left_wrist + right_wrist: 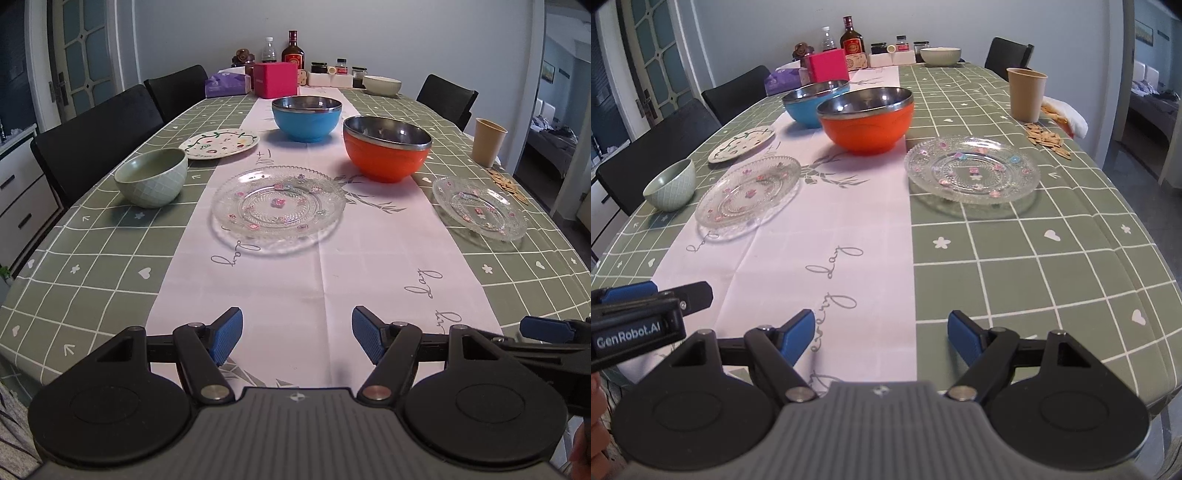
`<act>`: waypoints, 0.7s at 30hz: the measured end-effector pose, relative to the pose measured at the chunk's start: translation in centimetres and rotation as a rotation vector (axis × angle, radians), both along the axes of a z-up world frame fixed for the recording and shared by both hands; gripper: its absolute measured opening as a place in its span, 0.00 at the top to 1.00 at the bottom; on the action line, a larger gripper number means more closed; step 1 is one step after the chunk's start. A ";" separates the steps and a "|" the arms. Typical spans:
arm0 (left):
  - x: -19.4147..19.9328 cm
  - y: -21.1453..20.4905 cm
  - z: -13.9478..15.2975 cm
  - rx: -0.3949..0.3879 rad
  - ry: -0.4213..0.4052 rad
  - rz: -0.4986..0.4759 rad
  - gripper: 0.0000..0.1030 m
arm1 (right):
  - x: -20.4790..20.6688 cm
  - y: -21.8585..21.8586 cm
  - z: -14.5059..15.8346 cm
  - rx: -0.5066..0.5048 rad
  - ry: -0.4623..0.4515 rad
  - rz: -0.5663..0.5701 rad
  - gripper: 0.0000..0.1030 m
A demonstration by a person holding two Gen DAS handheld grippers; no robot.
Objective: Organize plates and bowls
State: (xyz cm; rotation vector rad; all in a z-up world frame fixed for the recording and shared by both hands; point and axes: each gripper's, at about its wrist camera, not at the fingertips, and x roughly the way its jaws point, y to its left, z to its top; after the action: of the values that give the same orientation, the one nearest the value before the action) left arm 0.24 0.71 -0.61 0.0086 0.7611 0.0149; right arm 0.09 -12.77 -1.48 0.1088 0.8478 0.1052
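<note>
- The left claw (297,338) is wide open, with nothing between its blue pads. It hangs over the near end of the long worktop (110,258), which has a green checked cloth and a pale pink strip down the middle.
- The right claw (881,338) is wide open too and holds nothing. It is just beside the left claw, over the near edge.
- A big clear glass plate with little pink flowers (279,206) lies flat on the pink strip, in front of the left claw.
- A second clear glass plate with flowers (971,173) lies on the green cloth, in front of the right claw. The two glass plates are well apart.
- A pale green bowl (151,177) sits to the left of the big glass plate.
- A white plate with painted flowers (219,143) lies just behind the green bowl.
- An orange bowl with a shiny metal inside (386,147) stands behind the glass plates.
- A blue bowl with a shiny metal inside (306,118) stands behind it, a bit to the left.
- A white bowl (381,85) sits at the far end.
- A tan cup (1027,94) stands near the right edge, with scattered seeds (1047,140) beside it.
</note>
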 end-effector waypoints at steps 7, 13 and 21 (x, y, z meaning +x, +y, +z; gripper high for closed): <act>0.0 0.1 -0.1 -0.006 0.006 -0.001 0.22 | -0.1 1.3 -0.3 0.002 0.026 0.056 0.24; 0.0 0.1 -0.1 -0.013 0.009 0.005 0.22 | -0.2 1.7 -0.3 0.006 0.025 0.074 0.24; -0.2 0.2 0.2 -0.023 -0.023 0.008 0.22 | -0.7 2.0 0.7 0.033 -0.045 0.085 0.25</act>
State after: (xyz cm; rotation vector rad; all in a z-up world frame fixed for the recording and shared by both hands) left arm 0.04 0.86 -0.41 -0.0165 0.7383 0.0143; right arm -0.60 -10.74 -0.82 0.1006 0.8057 0.2006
